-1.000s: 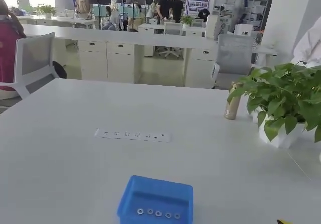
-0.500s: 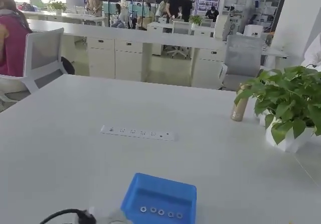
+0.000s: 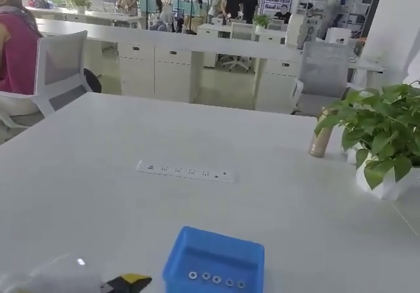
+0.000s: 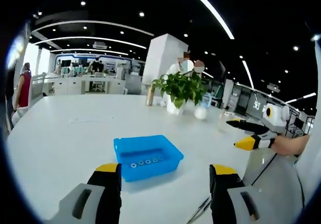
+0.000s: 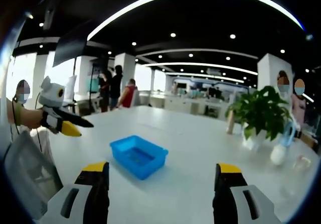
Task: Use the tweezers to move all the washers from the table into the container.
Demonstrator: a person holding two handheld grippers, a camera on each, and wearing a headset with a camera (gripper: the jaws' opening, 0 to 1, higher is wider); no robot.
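The blue container sits near the front edge of the tabletop, with five washers in a row on its floor. The left gripper and right gripper both gape wide, holding nothing.

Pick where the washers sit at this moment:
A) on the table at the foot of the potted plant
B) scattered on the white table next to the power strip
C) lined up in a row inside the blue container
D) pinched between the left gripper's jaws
C: the washers lie side by side in a row on the floor of the blue container.
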